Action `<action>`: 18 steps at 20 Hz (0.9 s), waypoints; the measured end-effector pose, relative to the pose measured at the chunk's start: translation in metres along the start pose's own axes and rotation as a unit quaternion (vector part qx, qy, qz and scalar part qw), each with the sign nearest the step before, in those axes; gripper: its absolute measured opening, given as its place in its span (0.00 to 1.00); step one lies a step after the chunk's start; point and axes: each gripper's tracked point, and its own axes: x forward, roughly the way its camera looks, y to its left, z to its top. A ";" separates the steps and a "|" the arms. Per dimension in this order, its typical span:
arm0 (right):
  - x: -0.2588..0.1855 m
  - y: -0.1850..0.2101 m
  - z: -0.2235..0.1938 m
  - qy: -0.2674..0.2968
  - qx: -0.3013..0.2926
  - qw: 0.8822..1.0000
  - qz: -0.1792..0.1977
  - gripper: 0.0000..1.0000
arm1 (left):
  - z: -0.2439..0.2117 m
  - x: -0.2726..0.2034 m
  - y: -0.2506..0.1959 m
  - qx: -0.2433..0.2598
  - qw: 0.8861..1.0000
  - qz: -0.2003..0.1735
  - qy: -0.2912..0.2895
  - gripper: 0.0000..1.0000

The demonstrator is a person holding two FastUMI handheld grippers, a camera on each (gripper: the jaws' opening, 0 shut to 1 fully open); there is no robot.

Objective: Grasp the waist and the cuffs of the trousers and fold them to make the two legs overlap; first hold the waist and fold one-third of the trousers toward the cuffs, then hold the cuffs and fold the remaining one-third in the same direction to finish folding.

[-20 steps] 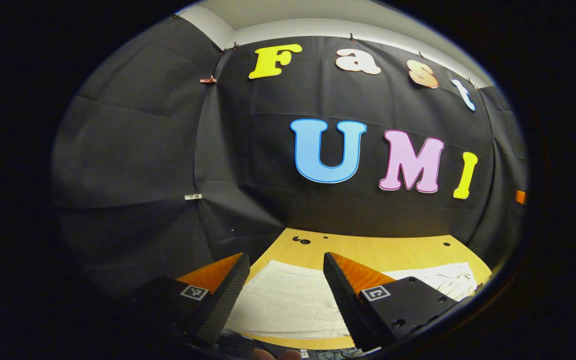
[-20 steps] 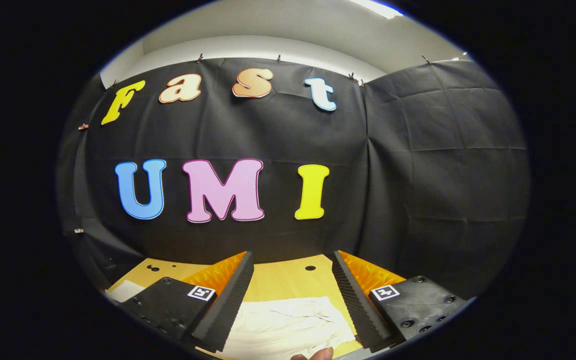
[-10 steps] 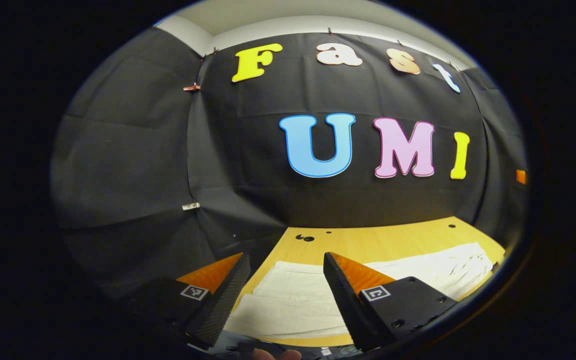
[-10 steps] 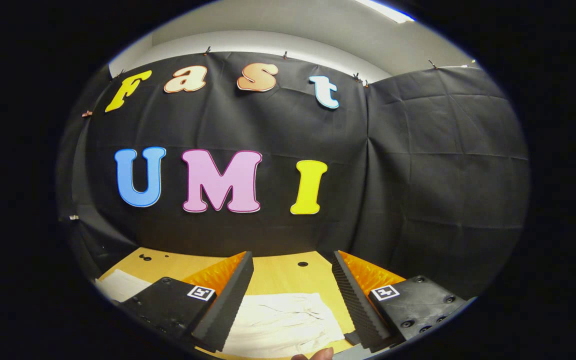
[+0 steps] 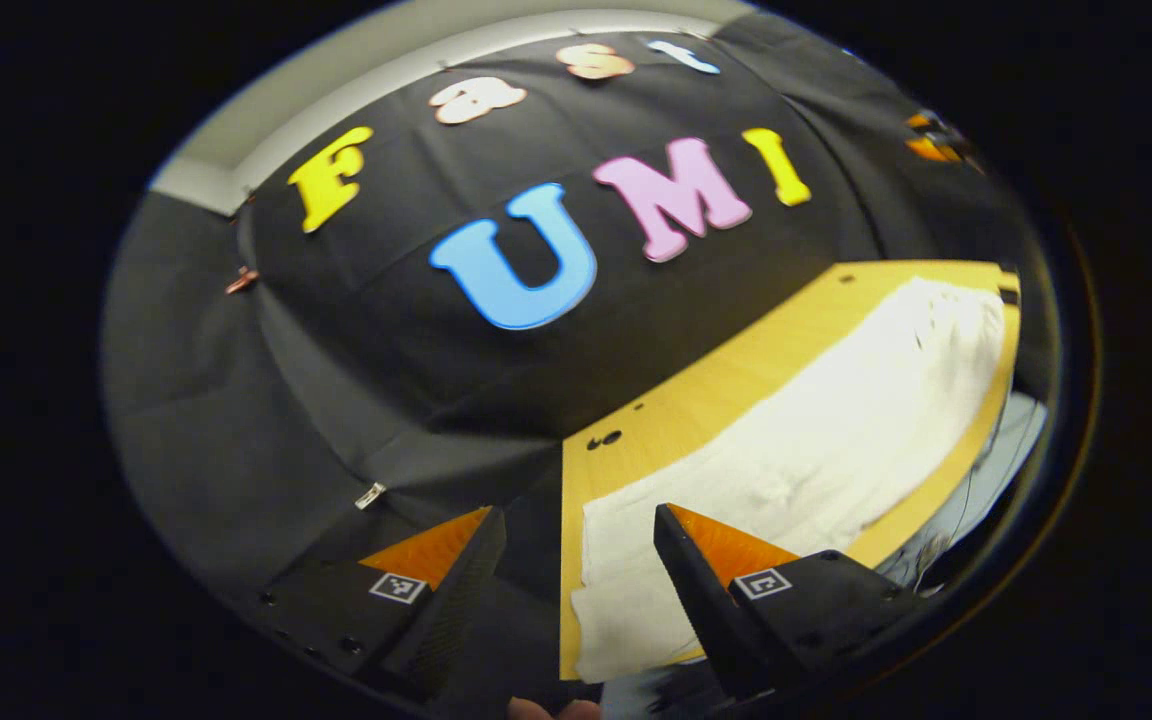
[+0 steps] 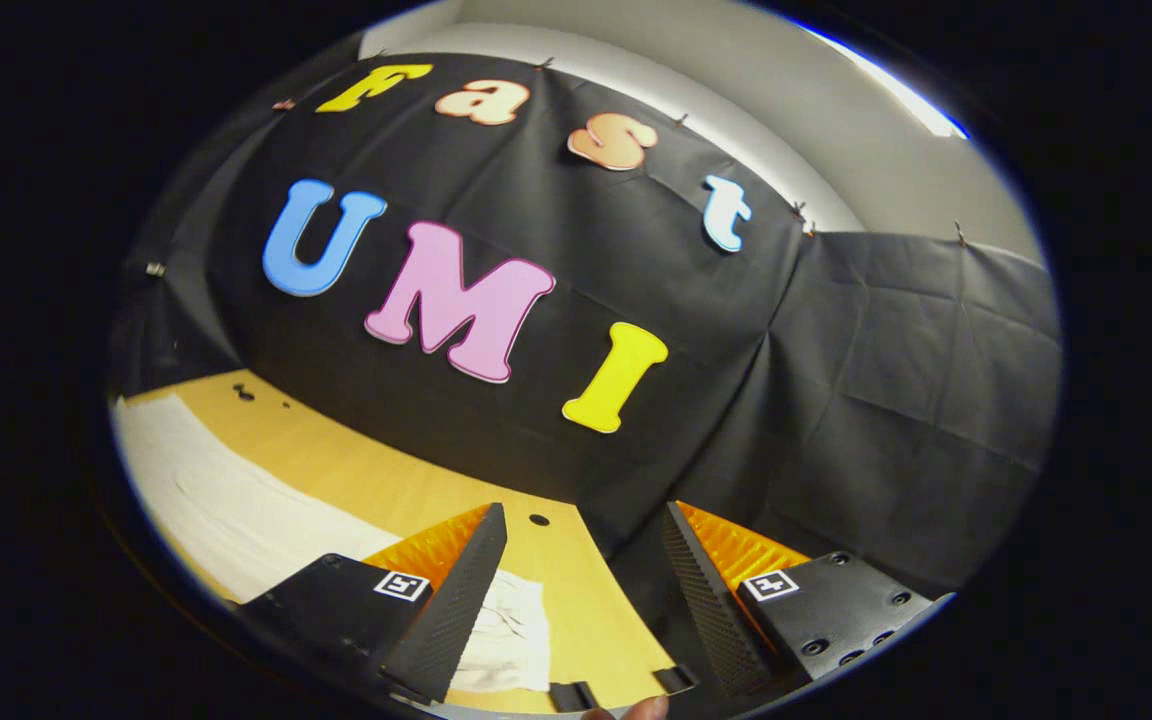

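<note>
Standing at the near edge of the counter (image 5: 736, 375), I see the left tool (image 5: 576, 570) held above one end of the trousers (image 5: 816, 440), its two fingers spread wide with nothing between them. It touches no cloth. In the left gripper view the end of the trousers nearest that tool lies flat just below the gap, close to the counter's corner, and a fingertip (image 5: 536, 708) of the person's hand peeks in at the very bottom.

The right tool (image 6: 584, 575) hangs over the other end, also wide apart and empty. Between and under its fingers, in the right gripper view, sits the rumpled end of the trousers, with creases in it, near the counter's near edge. I cannot tell from here whether this is the waist or the cuffs. A bit of a finger (image 6: 641, 708) shows at the bottom there too.

Farther out, the pale, off-white trousers stretch lengthwise along the counter in one long strip, lying flat and mostly smooth. Both views are tilted, so the counter runs on a slant. A few small dark holes (image 5: 604, 440) dot the yellow wooden top beyond the cloth, toward the back edge.

Behind the counter the black cloth wall (image 6: 886, 380) closes in the booth, pinned up with small clips (image 5: 241, 281), and a strip of pale wall and ceiling (image 6: 736, 90) shows above it.
</note>
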 end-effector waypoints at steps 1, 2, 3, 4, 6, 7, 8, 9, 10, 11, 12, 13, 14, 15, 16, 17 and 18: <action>0.001 0.001 -0.011 0.005 -0.024 1.000 0.007 0.97 | -0.012 0.001 -0.007 0.018 1.000 -0.014 0.007 0.96; 0.001 0.001 -0.025 0.012 -0.049 0.999 0.015 0.97 | -0.026 0.001 -0.011 0.036 0.999 -0.026 0.015 0.96; 0.000 0.001 -0.038 0.020 -0.073 0.997 0.022 0.97 | -0.040 0.004 -0.016 0.057 0.997 -0.038 0.027 0.96; 0.000 0.002 -0.053 0.029 -0.097 0.994 0.030 0.97 | -0.056 0.005 -0.021 0.080 0.995 -0.050 0.039 0.96; -0.001 0.006 -0.082 0.046 -0.146 0.987 0.044 0.97 | -0.084 0.006 -0.038 0.125 0.987 -0.084 0.057 0.95; -0.002 0.010 -0.095 0.054 -0.167 0.983 0.053 0.98 | -0.098 0.006 -0.051 0.139 0.982 -0.108 0.063 0.95; -0.005 0.015 -0.108 0.059 -0.187 0.979 0.063 0.98 | -0.112 0.006 -0.062 0.149 0.978 -0.130 0.070 0.96; -0.005 0.019 -0.119 0.066 -0.206 0.973 0.074 0.98 | -0.126 0.007 -0.071 0.160 0.973 -0.145 0.080 0.95; -0.008 0.024 -0.130 0.074 -0.223 0.968 0.084 0.97 | -0.144 0.008 -0.076 0.172 0.968 -0.156 0.096 0.95; -0.011 0.027 -0.142 0.080 -0.236 0.964 0.094 0.97 | -0.159 0.011 -0.080 0.186 0.962 -0.163 0.112 0.95; -0.016 0.029 -0.153 0.086 -0.245 0.960 0.101 0.97 | -0.175 0.012 -0.080 0.201 0.957 -0.167 0.128 0.95; -0.017 0.031 -0.161 0.093 -0.252 0.957 0.108 0.97 | -0.187 0.015 -0.080 0.218 0.951 -0.168 0.141 0.95; -0.020 0.031 -0.171 0.100 -0.256 0.955 0.112 0.97 | -0.194 0.019 -0.077 0.233 0.947 -0.165 0.149 0.95; -0.022 0.031 -0.180 0.108 -0.259 0.953 0.116 0.97 | -0.199 0.024 -0.076 0.242 0.944 -0.164 0.155 0.95; -0.024 0.030 -0.188 0.116 -0.261 0.951 0.119 0.97 | -0.201 0.027 -0.075 0.246 0.942 -0.164 0.157 0.95; -0.024 0.030 -0.194 0.123 -0.263 0.949 0.121 0.97 | -0.199 0.032 -0.076 0.248 0.942 -0.165 0.156 0.95; -0.025 0.030 -0.198 0.127 -0.264 0.948 0.122 0.98 | -0.196 0.037 -0.076 0.250 0.942 -0.166 0.152 0.95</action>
